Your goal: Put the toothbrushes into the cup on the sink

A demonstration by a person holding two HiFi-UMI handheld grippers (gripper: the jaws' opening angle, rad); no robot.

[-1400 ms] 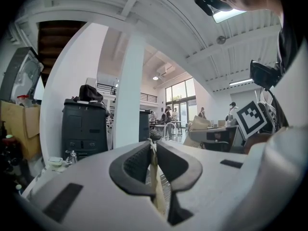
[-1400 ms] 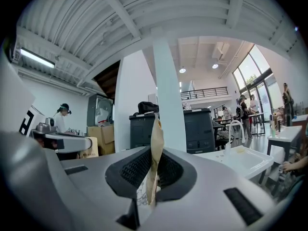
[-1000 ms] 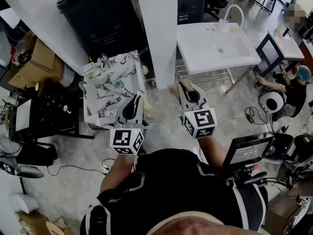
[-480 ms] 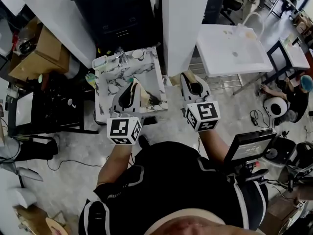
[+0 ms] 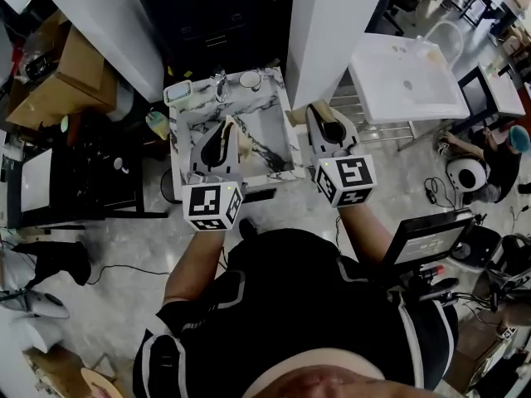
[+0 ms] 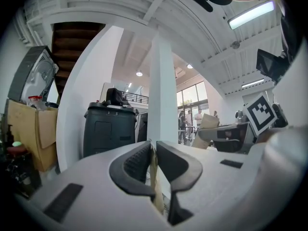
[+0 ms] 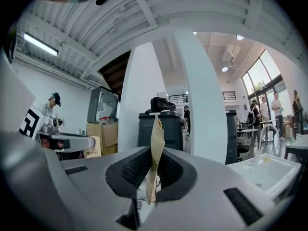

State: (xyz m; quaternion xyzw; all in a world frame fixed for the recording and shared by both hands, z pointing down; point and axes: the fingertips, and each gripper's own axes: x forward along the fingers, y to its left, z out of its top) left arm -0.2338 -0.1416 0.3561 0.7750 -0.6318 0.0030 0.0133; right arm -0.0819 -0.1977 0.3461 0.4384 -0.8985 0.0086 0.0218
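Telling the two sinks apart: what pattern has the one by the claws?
The sink is white marble with dark veins; head view shows it best.

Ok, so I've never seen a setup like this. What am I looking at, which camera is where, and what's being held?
There is no robot here. A person stands holding a hand-held tool with two jaws in each hand. The top-down picture comes from a camera on the person's head. The other two come from cameras riding on each tool, looking along its jaws. The left gripper is shut on a thin tan strip, and the right gripper is shut on a second tan strip. They may be wrapped toothbrushes, but I can't tell. The cubes with square markers are part of the tools. Below the hands is a marble-patterned sink, with a white cup and a tap on its back rim.
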